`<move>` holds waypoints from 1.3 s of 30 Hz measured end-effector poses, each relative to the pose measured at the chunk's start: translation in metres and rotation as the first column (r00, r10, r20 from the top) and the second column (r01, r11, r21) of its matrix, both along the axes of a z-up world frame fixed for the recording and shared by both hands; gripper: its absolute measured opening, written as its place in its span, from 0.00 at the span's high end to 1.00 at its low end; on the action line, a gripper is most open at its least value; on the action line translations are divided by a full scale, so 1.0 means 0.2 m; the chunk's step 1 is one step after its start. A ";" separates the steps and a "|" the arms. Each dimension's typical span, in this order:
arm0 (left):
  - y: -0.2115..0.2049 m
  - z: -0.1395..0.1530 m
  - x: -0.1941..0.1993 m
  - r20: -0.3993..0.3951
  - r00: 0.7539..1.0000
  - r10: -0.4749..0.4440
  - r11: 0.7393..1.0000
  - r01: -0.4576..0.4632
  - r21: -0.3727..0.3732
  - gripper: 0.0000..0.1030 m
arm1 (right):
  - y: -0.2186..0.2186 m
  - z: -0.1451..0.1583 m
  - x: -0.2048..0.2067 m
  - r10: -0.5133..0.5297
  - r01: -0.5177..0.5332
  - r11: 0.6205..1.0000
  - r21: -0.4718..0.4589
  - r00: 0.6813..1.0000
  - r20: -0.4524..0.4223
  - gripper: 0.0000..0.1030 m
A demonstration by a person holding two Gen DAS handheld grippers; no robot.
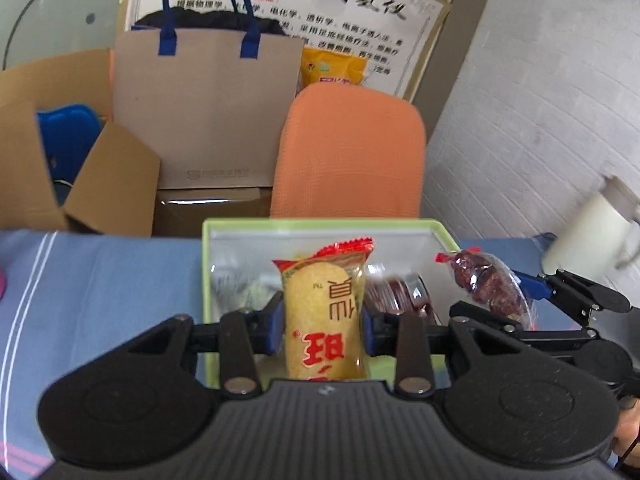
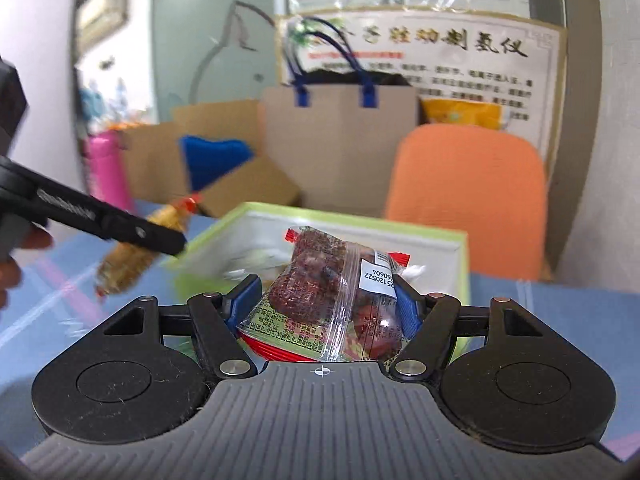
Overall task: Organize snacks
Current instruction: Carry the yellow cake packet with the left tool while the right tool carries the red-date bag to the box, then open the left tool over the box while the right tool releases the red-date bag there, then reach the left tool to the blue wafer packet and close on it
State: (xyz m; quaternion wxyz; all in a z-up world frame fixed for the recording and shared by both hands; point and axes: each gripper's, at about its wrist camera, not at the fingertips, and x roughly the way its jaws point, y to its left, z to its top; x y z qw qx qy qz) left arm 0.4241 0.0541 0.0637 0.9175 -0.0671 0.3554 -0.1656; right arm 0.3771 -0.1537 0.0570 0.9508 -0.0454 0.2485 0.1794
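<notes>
Gripper housings are filling the bottom of both wrist views, so each carried item is sitting right ahead of its lens.

1. Blue striped tablecloth [image 1: 100, 280]: covering the work surface and carrying the bin.
2. Green-rimmed bin [image 1: 332, 224]: sitting at 12 o'clock from both grippers, open side up. Judged to be the drop target, since packets are already lying inside it.
3. Left gripper [image 1: 324, 326]: clenched on the rice cracker packet [image 1: 324, 308]. Pads are pressing both long sides w/ the packet upright, red crimped end at 12 o'clock. Side grip is keeping the flat pack from swinging. In the left view the packet is overlapping the bin's near wall; in the right view it is showing blurred at 9 o'clock, over the cloth beside the bin.
4. Right gripper [image 2: 324, 304]: grasping the dried-fruit bag [image 2: 332, 292], jaws approx. half-spread because the bag is bulky. Pads are gripping the clear film at 3 and 9 o'clock; white label facing up. Bag is hanging in front of the bin opening.

Judgement: both items are in transit toward the bin; neither is released yet.
</notes>
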 end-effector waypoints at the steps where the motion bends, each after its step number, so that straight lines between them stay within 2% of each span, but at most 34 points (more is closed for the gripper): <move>1: -0.02 -0.02 0.07 -0.011 1.000 -0.003 1.000 0.003 -0.002 0.68 | 0.00 -0.01 0.08 -0.009 0.009 1.000 -0.008 1.000 -0.010 0.48; 5: -0.10 -0.12 0.27 -0.061 0.998 0.004 1.000 -0.003 0.008 0.66 | 0.03 -0.10 0.33 -0.022 0.020 0.999 -0.039 0.998 -0.052 0.47; 6: -0.11 -0.15 0.31 -0.068 0.998 0.011 1.000 -0.009 0.023 0.63 | 0.03 -0.13 0.37 -0.028 0.025 0.999 -0.045 0.998 -0.063 0.46; 7: -0.12 -0.17 0.33 -0.071 0.997 0.028 0.999 -0.026 0.035 0.43 | 0.04 -0.16 0.41 -0.028 0.025 0.999 -0.045 0.997 -0.077 0.43; 8: -0.11 -0.18 0.33 -0.065 0.997 0.047 0.998 -0.044 0.043 0.35 | 0.03 -0.18 0.44 -0.033 0.029 0.999 -0.043 0.995 -0.096 0.39; 10: -0.08 -0.17 0.27 -0.032 0.998 0.050 0.998 -0.049 0.035 0.34 | 0.00 -0.17 0.43 -0.048 0.046 0.999 -0.027 0.995 -0.083 0.37; 11: -0.07 -0.16 0.24 -0.025 0.999 0.047 0.999 -0.046 0.027 0.34 | -0.02 -0.15 0.38 -0.043 0.042 0.999 -0.015 0.998 -0.055 0.34; 12: -0.05 -0.15 0.19 -0.018 0.999 0.045 0.999 -0.045 0.014 0.34 | -0.04 -0.12 0.33 -0.041 0.041 0.999 -0.005 0.999 -0.021 0.26; 16: -0.03 -0.13 -0.06 0.002 0.999 0.034 0.999 -0.034 -0.005 0.34 | -0.14 -0.04 0.04 -0.046 0.045 0.999 0.012 0.996 0.077 0.17; 22: -0.10 -0.24 -0.57 -0.016 0.999 0.032 0.998 -0.032 0.058 0.32 | -0.25 -0.13 -0.48 -0.058 0.054 0.996 0.073 0.997 0.052 0.12; 27: -0.11 -0.37 -0.94 -0.065 0.997 0.034 0.999 -0.035 -0.018 0.31 | -0.25 -0.24 -0.90 -0.093 0.093 0.989 0.119 0.996 -0.002 0.10; 29: -0.10 -0.41 -1.05 -0.071 0.996 0.058 0.998 -0.060 -0.018 0.31 | -0.21 -0.29 -1.02 -0.089 0.092 0.990 0.109 0.996 -0.030 0.10; 33: -0.12 -0.44 -1.16 -0.062 0.994 0.093 0.995 -0.091 0.042 0.31 | -0.15 -0.38 -1.19 -0.097 0.103 0.991 0.084 0.992 -0.079 0.10; 36: -0.12 -0.46 -1.17 -0.095 0.990 0.105 0.994 -0.101 0.040 0.31 | -0.12 -0.44 -1.22 -0.082 0.096 0.989 0.112 0.989 -0.122 0.10; 39: -0.15 -0.48 -1.15 -0.120 0.987 0.109 0.993 -0.104 0.047 0.31 | -0.07 -0.49 -1.23 -0.073 0.086 0.992 0.090 0.988 -0.135 0.10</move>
